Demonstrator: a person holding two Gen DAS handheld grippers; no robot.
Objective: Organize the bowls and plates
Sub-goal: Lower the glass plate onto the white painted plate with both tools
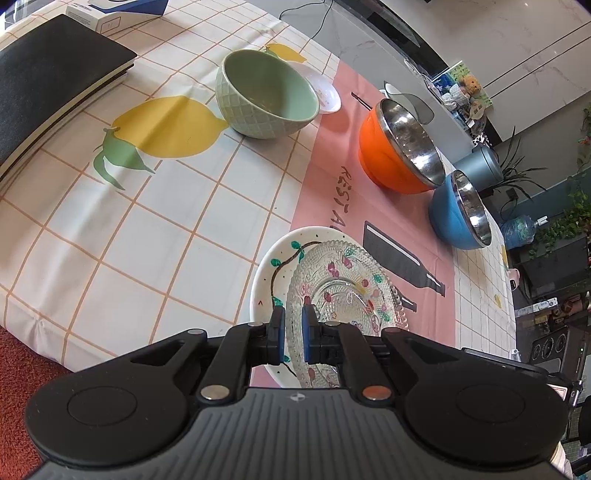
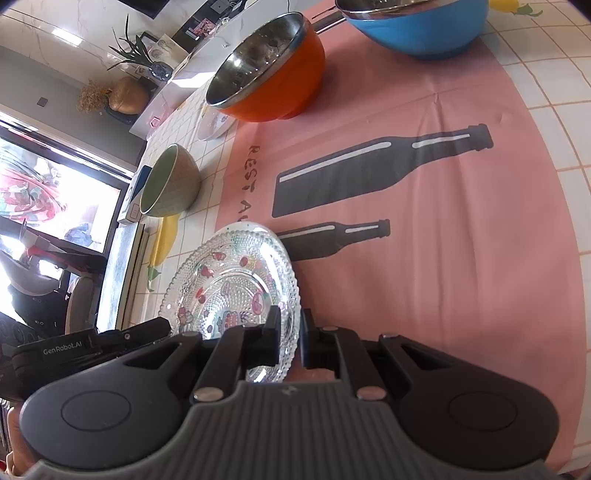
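A clear beaded glass plate (image 1: 343, 291) lies on a white painted plate (image 1: 273, 266) at the table's near edge. My left gripper (image 1: 293, 332) is shut on the glass plate's rim from one side. My right gripper (image 2: 290, 339) is shut on the same glass plate (image 2: 229, 291) at its opposite rim. A green bowl (image 1: 266, 96) stands farther back, also in the right wrist view (image 2: 170, 184). An orange bowl (image 1: 399, 147) and a blue bowl (image 1: 460, 210) stand on the pink cloth panel; they also show in the right wrist view, orange (image 2: 269, 70) and blue (image 2: 417, 26).
A small white dish (image 1: 327, 94) sits behind the green bowl. A black notebook (image 1: 48, 81) and a white-blue box (image 1: 114, 13) lie at the far left. The table edge drops to red carpet (image 1: 22, 373) at lower left.
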